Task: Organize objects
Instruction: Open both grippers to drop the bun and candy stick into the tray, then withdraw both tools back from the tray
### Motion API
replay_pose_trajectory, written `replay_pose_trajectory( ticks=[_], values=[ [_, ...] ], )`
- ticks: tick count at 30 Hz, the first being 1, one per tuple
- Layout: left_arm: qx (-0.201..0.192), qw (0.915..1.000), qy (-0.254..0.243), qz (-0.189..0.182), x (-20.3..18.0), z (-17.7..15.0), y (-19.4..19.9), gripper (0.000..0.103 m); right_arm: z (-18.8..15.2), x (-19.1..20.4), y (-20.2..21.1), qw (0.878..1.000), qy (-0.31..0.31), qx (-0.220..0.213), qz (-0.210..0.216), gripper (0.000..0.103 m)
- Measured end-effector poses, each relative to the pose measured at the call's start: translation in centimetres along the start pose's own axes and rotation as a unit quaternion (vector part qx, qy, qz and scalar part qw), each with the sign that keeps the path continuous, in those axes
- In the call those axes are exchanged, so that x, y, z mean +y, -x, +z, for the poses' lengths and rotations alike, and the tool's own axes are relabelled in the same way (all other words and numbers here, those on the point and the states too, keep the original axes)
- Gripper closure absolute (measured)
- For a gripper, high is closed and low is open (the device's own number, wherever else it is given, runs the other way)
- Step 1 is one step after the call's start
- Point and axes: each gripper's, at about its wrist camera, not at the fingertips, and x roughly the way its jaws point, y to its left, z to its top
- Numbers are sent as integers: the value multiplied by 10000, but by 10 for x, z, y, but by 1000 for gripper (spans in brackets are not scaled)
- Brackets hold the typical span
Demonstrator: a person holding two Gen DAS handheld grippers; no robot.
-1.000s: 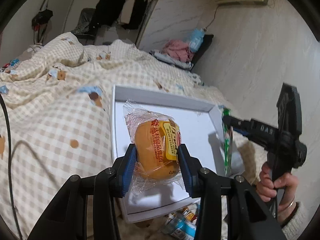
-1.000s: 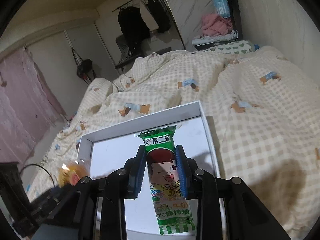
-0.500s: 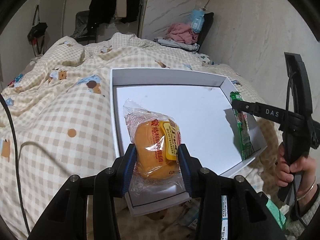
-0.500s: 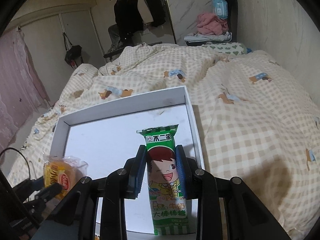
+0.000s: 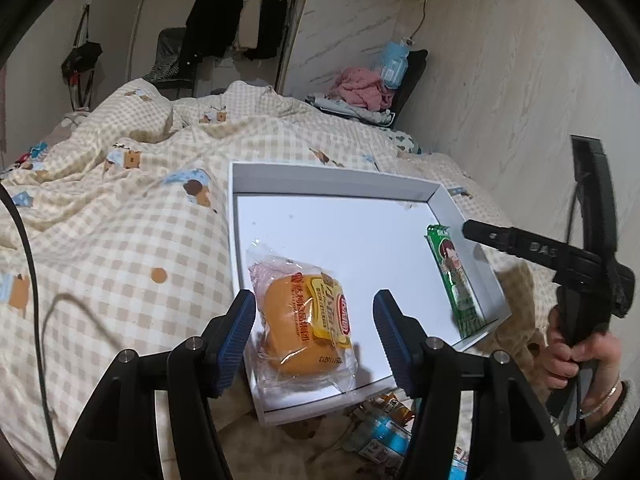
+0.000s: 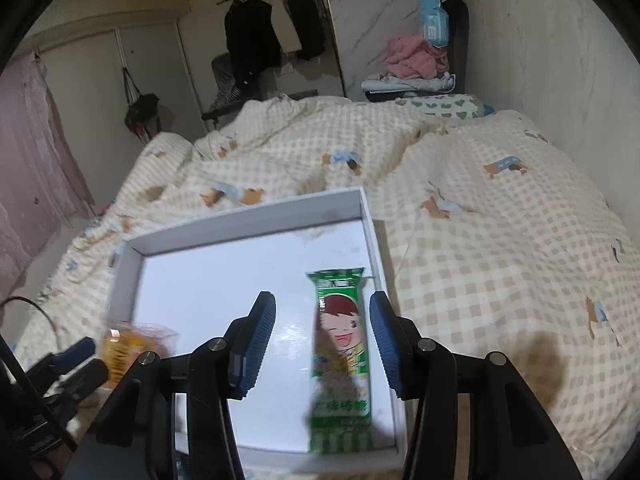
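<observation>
A wrapped orange bun (image 5: 306, 326) lies in the near left corner of the white tray (image 5: 336, 182); it also shows in the right wrist view (image 6: 128, 346). My left gripper (image 5: 314, 336) is open, its blue pads apart on either side of the bun. A green snack stick packet (image 6: 342, 364) lies along the tray's right wall (image 6: 370, 232); it also shows in the left wrist view (image 5: 454, 276). My right gripper (image 6: 322, 344) is open around the packet, not touching it.
The tray rests on a checked beige quilt (image 5: 120, 240) on a bed. Several loose snack packets (image 5: 384, 428) lie on the quilt just in front of the tray. A wall (image 5: 520, 100) runs along the bed's right side. A black cable (image 5: 24, 260) crosses the quilt at left.
Both grippers have opened. The bun and the green packet, held a moment ago, now lie in the tray.
</observation>
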Motion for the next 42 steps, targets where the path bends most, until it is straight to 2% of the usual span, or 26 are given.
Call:
replay_pose_trajectory(
  ticks=[2,6,7,8,9,12,14,17,18,20,22,24,27,32,36,39,42],
  values=[
    [-11,10000,72,-13,1,3,10,38,3,3,13,9996,-70,50,265,52],
    [-312,9994,124,-54,-1,12,53,37,10,14,61,9962,1,167,857,52],
    [-434,9989,169,-80,-1,14,69,32,11,18,71,9963,-49,222,831,47],
    [-507,9984,214,-127,-1,15,82,28,12,21,85,9957,4,266,890,37],
    [-591,9976,280,-216,-1,15,98,27,13,24,97,9954,78,304,908,34],
    [-716,9962,362,-346,-4,14,133,27,12,35,139,9948,494,282,841,34],
    [-711,9966,299,-297,-11,11,151,27,11,41,166,9937,793,344,707,34],
    [-688,9973,139,-212,-22,1,176,27,4,51,203,9886,1404,321,431,34],
    [-702,9971,139,-273,-27,-4,186,26,0,53,213,9843,1681,246,472,34],
    [-754,9964,167,-351,-36,-9,195,23,-10,56,226,9752,2159,92,484,34],
    [-665,9971,22,-375,-48,-11,202,23,-24,54,230,9691,2437,317,209,34],
    [-693,9970,-234,-241,-63,-13,211,23,-35,48,230,9676,2477,499,8,34],
    [-755,9962,-395,-194,-76,-19,221,22,-54,36,232,9736,2216,515,-168,34],
    [-650,9961,-575,-140,-86,-40,227,18,-83,14,225,9908,1217,548,-214,34],
    [-408,9967,-692,-121,-79,-67,223,16,-107,-5,220,9971,374,576,332,34],
    [-271,9958,-862,115,-76,-81,215,14,-118,-3,218,9977,169,439,485,34],
    [-77,9974,-710,65,-68,-87,206,14,-127,6,213,9962,159,509,685,34]
  ],
)
